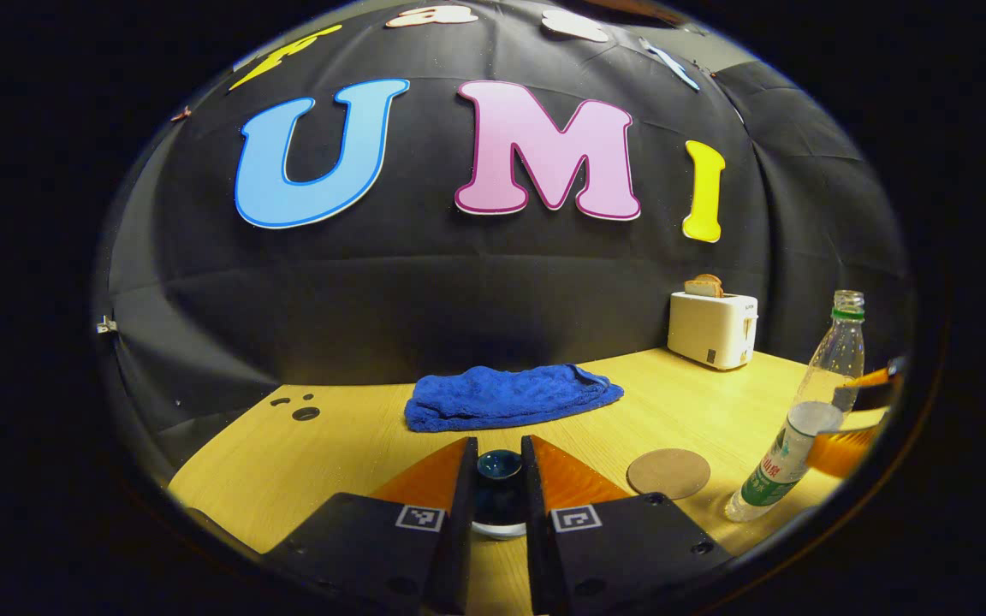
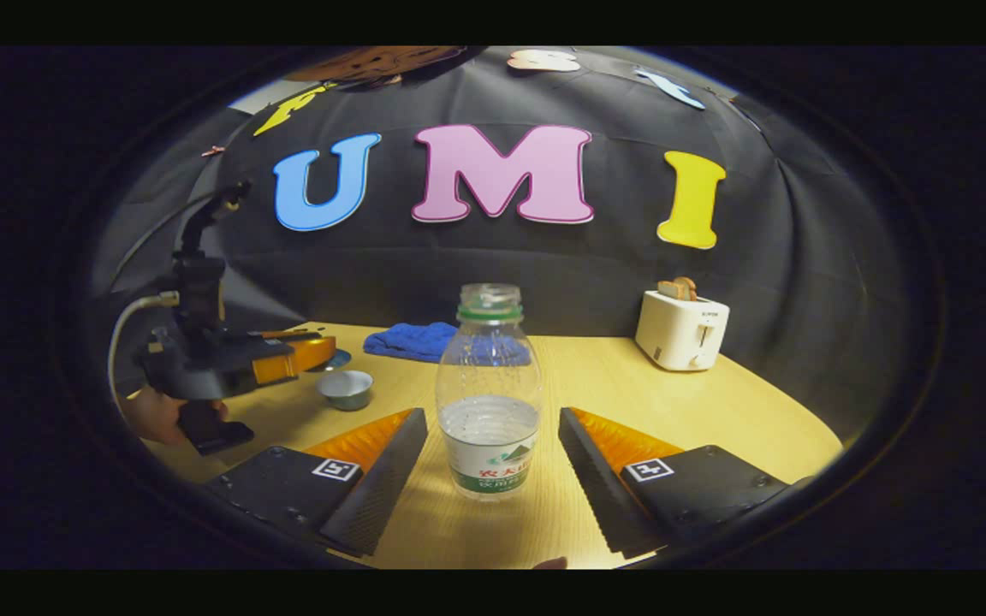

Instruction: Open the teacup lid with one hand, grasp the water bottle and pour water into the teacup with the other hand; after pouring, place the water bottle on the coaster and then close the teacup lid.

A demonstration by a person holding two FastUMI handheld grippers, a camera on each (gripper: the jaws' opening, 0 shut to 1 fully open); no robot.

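Lid [image 1: 498, 466] pinched by left gripper [image 1: 498, 479]; right gripper [image 2: 493, 466] spread around water bottle [image 2: 488, 398].
Coaster [image 1: 668, 472] shows in left gripper view, teacup [image 2: 345, 388] in right gripper view.

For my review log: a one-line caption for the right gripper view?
Open right claw straddles the uncapped water bottle on the table.

Teacup [image 1: 498, 492] mostly hidden btwn tongs [image 1: 498, 479] — lid indistinct.

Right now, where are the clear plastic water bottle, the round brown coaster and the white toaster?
clear plastic water bottle [image 2: 488, 402]: right gripper view, on its body at the waterline.
round brown coaster [image 1: 668, 472]: left gripper view, centre of its top face.
white toaster [image 1: 711, 329]: left gripper view, on its front side.
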